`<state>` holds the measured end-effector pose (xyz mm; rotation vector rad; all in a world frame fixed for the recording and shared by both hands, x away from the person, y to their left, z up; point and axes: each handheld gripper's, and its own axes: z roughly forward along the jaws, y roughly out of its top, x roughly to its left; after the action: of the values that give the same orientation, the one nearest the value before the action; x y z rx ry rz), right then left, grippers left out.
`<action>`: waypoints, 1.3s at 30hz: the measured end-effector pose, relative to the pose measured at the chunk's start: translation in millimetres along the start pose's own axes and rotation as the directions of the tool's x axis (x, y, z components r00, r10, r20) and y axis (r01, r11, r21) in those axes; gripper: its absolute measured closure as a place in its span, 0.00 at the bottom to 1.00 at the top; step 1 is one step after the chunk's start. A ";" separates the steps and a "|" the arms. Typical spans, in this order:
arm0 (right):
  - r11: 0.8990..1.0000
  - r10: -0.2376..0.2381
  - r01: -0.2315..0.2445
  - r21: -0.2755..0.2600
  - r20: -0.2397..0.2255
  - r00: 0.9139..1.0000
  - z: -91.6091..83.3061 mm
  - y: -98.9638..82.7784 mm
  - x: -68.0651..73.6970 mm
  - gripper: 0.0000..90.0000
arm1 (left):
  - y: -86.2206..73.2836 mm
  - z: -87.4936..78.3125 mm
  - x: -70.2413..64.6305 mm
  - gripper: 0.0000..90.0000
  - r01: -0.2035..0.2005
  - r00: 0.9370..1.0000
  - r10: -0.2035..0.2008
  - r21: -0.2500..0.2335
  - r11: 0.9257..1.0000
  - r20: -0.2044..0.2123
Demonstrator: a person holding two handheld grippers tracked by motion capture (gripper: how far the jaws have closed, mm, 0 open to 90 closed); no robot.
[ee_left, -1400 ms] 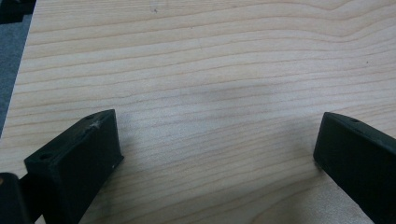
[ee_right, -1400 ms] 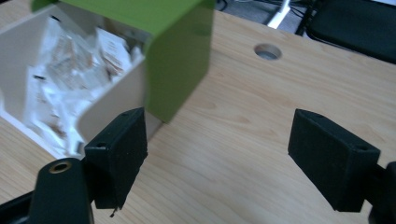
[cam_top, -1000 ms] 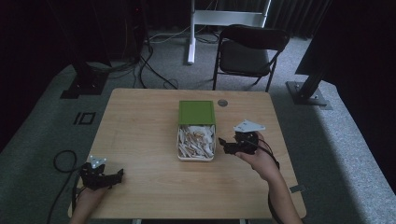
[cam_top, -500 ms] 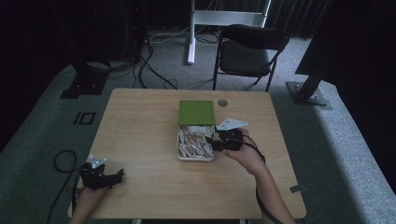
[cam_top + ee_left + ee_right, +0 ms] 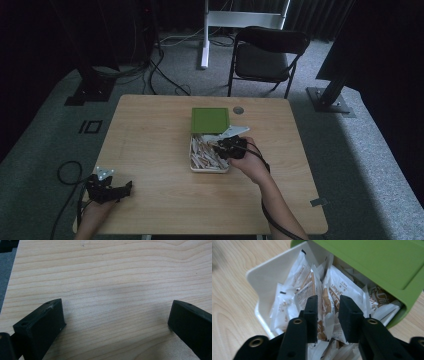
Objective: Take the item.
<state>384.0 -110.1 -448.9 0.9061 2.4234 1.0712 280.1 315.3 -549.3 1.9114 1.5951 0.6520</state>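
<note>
fig.: packet pick from tray. right gripper (image 5: 327,315) is lowered into the white tray (image 5: 262,277), jaws pointing down into a heap of sachets (image 5: 206,155); an earlier high view shows it off to the tray's side w/ jaws wide, and they have just been closing. one upright brown-and-white packet (image 5: 327,302) stands between the two pads, edge-on; the gap is narrow but whether the pads already press on it cannot be told, so grip is judged nearly made, not certain. more sachets lie to either side of the jaws and beyond their tips. the green lid (image 5: 372,262) is slid back over the far end of the tray, just past the jaw tips, prob. to leave the near end open for reach from above. left gripper (image 5: 115,322) rests over bare table (image 5: 112,277) at the near left corner, well apart from the tray, jaws spread wide w/ nothing between them; likely parked until needed.
</note>
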 end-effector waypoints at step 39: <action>1.000 0.009 -0.009 0.013 -0.039 0.999 -12.8 11.4 -0.8 0.92 | 0.1 0.0 0.1 0.02 -0.001 1.000 0.001 0.000 1.000 -0.001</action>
<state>382.6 -111.7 -431.9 0.9093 2.4622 1.0877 280.2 315.4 -549.2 1.9122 1.5943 0.6536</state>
